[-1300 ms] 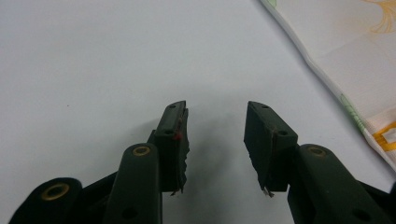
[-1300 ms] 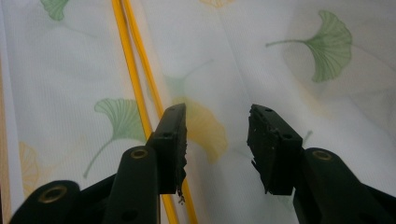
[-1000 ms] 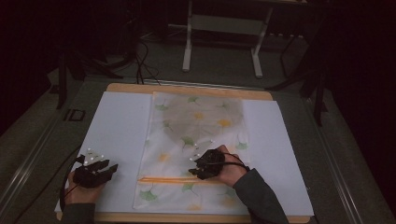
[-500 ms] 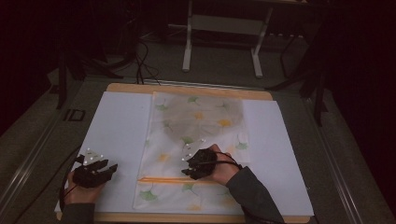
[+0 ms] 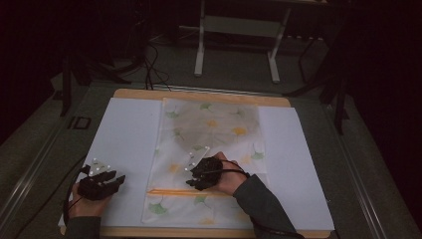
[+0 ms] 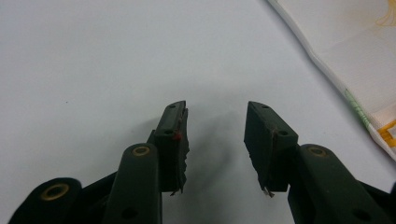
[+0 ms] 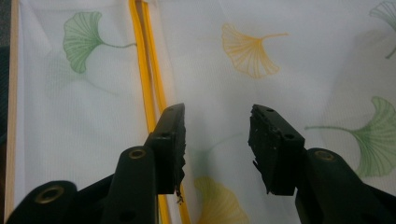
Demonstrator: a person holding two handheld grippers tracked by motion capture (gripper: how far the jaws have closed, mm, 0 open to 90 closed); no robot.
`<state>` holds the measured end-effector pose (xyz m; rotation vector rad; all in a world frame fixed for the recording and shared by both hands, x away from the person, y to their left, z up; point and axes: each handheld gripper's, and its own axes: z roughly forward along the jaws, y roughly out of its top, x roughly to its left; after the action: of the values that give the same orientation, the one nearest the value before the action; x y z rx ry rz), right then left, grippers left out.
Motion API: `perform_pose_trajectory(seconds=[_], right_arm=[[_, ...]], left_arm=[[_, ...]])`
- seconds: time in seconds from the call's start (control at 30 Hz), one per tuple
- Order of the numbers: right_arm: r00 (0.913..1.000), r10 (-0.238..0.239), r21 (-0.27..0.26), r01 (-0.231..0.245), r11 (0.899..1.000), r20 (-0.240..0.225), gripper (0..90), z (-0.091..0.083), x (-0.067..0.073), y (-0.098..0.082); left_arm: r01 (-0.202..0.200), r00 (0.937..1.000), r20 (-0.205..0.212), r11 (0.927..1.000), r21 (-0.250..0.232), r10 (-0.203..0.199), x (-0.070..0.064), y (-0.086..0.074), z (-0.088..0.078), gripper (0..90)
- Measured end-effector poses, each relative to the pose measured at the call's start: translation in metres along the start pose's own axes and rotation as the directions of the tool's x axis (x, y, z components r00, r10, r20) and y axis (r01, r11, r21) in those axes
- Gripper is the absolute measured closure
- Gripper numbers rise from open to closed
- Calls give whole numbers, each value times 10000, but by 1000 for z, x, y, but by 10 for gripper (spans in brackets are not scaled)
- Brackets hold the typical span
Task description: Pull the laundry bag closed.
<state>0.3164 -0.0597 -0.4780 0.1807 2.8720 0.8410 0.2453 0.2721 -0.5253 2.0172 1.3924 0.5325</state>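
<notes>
A white cloth (image 5: 211,159) printed with green and yellow ginkgo leaves lies flat along the middle of the table (image 5: 199,94), on a white sheet (image 5: 129,134) that covers most of the top. A yellow double stripe (image 7: 148,65) runs across the cloth near its near end. The right claw (image 5: 195,175) hovers over the cloth just beyond that stripe, jaws spread and empty. The left claw (image 5: 110,178) sits over bare white sheet to the left of the cloth's edge, also spread with nothing between its jaws. A darker patch, possibly a shadow, shows on the cloth's far half.
</notes>
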Motion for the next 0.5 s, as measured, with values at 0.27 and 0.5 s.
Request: perform_pose_trajectory(seconds=[0.27,0.5], right_arm=[[9999,-90,17,90,10000,-87,557,5,1,8],[9996,-187,3,187,9998,-199,557,11,1,12]], left_arm=[[81,10000,-27,10000,-16,-81,1,0,-1,595],[125,9999,-76,9999,-60,-126,2,0,-2,594]])
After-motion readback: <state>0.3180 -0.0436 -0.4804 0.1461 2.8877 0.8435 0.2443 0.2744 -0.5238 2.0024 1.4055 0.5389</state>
